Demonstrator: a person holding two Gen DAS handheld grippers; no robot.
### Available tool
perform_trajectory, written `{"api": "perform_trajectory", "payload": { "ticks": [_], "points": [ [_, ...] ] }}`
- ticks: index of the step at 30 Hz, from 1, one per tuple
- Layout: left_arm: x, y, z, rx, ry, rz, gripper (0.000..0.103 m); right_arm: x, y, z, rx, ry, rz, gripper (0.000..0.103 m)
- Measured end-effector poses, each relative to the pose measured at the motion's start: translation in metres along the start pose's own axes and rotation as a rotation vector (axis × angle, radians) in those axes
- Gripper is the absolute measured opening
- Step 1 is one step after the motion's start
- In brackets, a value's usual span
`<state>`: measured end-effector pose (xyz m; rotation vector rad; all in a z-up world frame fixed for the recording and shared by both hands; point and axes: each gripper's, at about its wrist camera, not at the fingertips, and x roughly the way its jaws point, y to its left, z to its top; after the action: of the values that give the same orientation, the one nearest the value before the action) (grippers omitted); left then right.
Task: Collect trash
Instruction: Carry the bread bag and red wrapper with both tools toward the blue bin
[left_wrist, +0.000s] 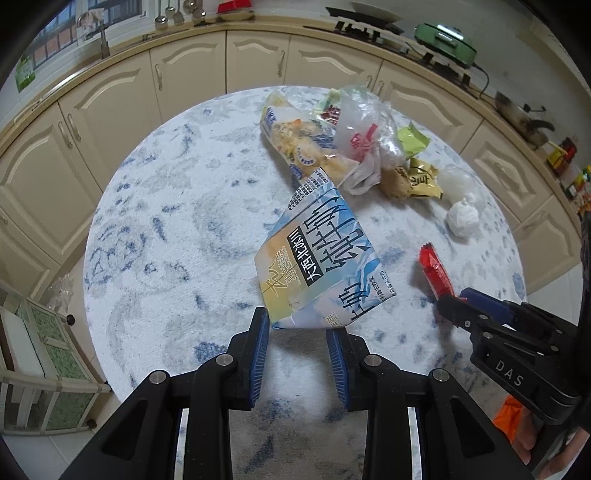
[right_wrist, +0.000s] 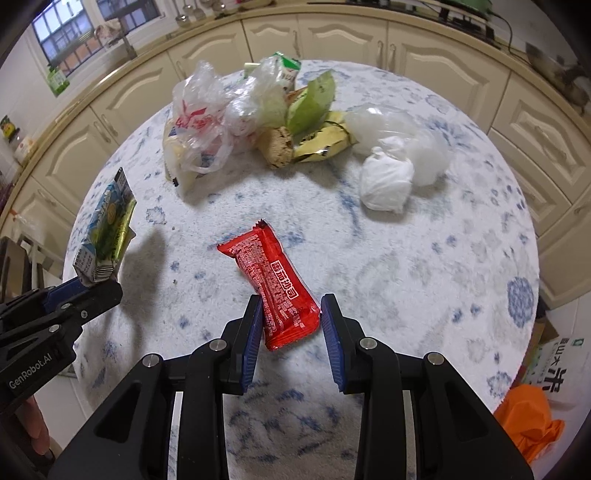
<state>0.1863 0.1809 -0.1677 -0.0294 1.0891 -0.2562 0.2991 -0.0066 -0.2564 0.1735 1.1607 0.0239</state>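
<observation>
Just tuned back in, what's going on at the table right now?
A person is clearing trash off the round blue-and-white patterned table with two handheld grippers. The left gripper grips a flattened pale blue drink carton by its bottom edge, lifted clear of the table. The right gripper is closed on a red foil snack wrapper. A heap of clear plastic bags and a knotted white bag sit uncollected at the far side.

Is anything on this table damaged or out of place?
The blue milk carton in the left gripper is crushed out of shape. The right gripper holds a red snack wrapper. Crumpled bags and wrappers lie heaped on the patterned tablecloth.
</observation>
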Motion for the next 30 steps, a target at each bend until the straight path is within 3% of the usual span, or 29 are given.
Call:
{"api": "perform_trajectory", "payload": {
  "ticks": [12, 30],
  "points": [
    [0.005, -0.055, 0.012, 0.134, -0.010, -0.046, 0.027, -0.027, -0.042, -0.008, 0.105, -0.052, -0.057, 0.032],
    [0.040, -0.189, 0.028, 0.410, 0.030, -0.156, 0.027, -0.071, -0.162, -0.035, 0.387, -0.106, -0.170, 0.032]
  ]
}}
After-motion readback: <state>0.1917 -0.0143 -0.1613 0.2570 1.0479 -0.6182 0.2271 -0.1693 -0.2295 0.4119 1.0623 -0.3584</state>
